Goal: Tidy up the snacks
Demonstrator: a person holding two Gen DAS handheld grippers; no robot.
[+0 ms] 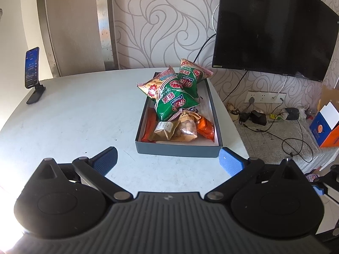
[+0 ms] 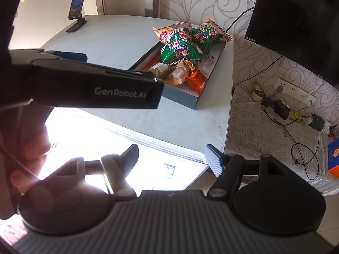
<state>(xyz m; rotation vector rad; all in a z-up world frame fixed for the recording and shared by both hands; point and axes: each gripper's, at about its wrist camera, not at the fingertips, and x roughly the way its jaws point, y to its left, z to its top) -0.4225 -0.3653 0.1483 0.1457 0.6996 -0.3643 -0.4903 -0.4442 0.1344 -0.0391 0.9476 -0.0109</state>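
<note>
A shallow grey box (image 1: 178,149) sits on the white table (image 1: 80,114), right of centre. Snack packets are piled inside: two green bags (image 1: 175,103) on top of a yellow-red bag (image 1: 151,89), with tan packets (image 1: 184,130) and an orange packet (image 1: 206,129) at the near end. My left gripper (image 1: 168,158) hangs open just short of the box's near wall, nothing between its blue pads. The right gripper (image 2: 172,158) is open and empty beyond the table's near edge. From the right wrist the box (image 2: 180,97) and green bags (image 2: 182,48) lie ahead, partly behind the left gripper's body (image 2: 84,82).
A phone on a stand (image 1: 32,74) stands at the table's far left. A black screen (image 1: 273,27) hangs on the patterned wall to the right. Beside the table, a lower surface holds cables, chargers (image 1: 258,117) and an orange-blue carton (image 1: 326,127). A hand (image 2: 31,146) shows at left.
</note>
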